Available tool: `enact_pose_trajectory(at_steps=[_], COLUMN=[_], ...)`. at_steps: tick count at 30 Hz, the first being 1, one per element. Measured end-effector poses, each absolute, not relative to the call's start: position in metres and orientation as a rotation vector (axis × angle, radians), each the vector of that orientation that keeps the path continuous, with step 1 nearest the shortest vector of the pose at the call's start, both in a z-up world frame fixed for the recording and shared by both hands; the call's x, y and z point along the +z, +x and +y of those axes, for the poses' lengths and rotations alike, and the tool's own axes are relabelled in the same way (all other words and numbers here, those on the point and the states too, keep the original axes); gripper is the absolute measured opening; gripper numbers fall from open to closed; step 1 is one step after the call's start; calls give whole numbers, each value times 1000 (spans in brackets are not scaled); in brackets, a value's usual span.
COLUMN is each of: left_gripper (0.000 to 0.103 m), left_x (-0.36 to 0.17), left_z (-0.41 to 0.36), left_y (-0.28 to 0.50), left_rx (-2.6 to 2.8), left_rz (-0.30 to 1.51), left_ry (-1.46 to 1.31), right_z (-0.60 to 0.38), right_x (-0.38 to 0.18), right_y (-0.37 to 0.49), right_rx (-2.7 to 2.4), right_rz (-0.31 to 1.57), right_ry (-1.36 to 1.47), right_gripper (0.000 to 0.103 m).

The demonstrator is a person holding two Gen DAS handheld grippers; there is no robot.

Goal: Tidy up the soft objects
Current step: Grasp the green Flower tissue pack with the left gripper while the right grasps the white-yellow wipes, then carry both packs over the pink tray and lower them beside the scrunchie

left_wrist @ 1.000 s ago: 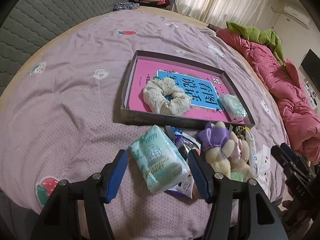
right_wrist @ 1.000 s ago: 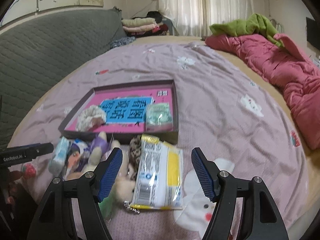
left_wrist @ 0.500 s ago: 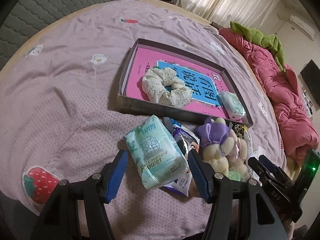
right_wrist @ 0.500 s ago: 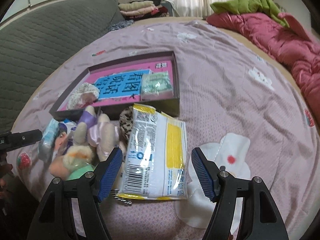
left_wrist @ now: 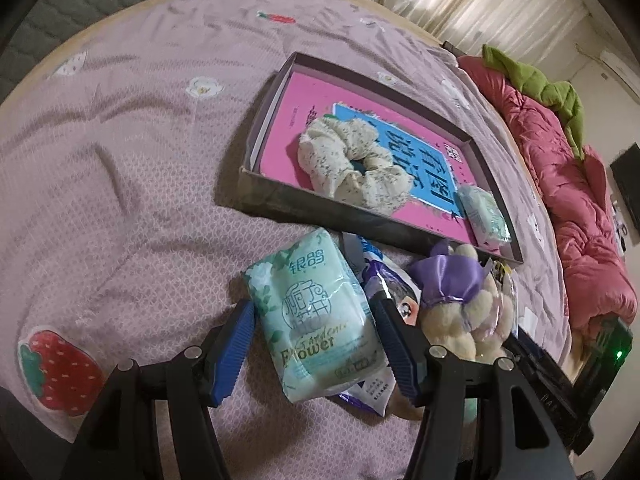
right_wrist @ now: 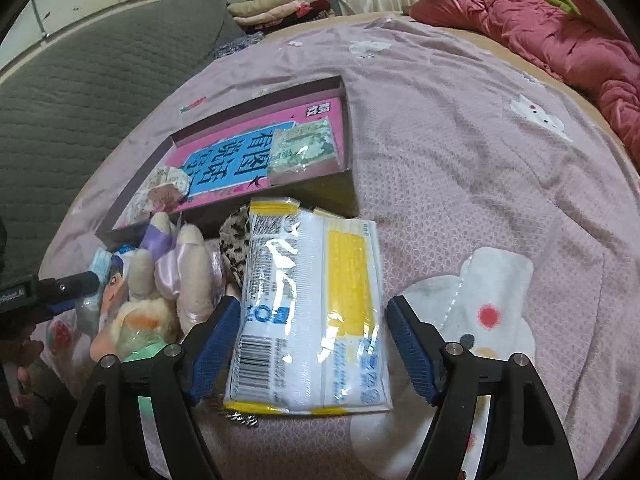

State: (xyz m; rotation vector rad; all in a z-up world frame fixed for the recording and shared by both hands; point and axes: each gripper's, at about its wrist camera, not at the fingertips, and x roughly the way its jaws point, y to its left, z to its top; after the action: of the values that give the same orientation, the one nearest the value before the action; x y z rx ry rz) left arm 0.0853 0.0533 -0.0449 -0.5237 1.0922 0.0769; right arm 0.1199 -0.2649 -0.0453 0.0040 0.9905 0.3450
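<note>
Across the wide bed with its mauve patterned quilt [left_wrist: 120,168], a shallow dark cardboard tray [left_wrist: 320,212] with a pink and blue printed base lies flat, holding a cream floral fabric scrunchie [left_wrist: 352,164] and a small pale green tissue pack [left_wrist: 482,216]. Just in front of the tray sits a heap of soft things: a white and yellow plastic packet [right_wrist: 312,320], a mint green tissue pack [left_wrist: 316,320] and a cream plush toy with a purple satin bow [left_wrist: 460,296]. Left claw [left_wrist: 314,348] stands apart, its blue pads either side of the mint pack. Right claw [right_wrist: 312,344] is likewise apart, straddling the white and yellow packet.
</note>
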Motion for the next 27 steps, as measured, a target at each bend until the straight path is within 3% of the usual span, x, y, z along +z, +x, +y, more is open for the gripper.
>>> enact_pose_trajectory(at_steps=[4,11,13,27], left_gripper=[62,62,57,51], left_x=[-53,-56,-56,-39], left_z=[59,66,65,55], left_y=[88,97,99,91], left_rx=[77,83,79,55], left_rz=[1092,1077,1074,1034], left_ry=[-578,-627,-625,-543], right_z=[-263,-265,-264,-257], right_x=[-46,-43,-42,-23], right_y=[121,118,115,104], right_rx=[352,368,372,367], right_rz=[978,962,956,868], right_ry=[-4,1,-2,-61], right_gripper=[77,63,61,60])
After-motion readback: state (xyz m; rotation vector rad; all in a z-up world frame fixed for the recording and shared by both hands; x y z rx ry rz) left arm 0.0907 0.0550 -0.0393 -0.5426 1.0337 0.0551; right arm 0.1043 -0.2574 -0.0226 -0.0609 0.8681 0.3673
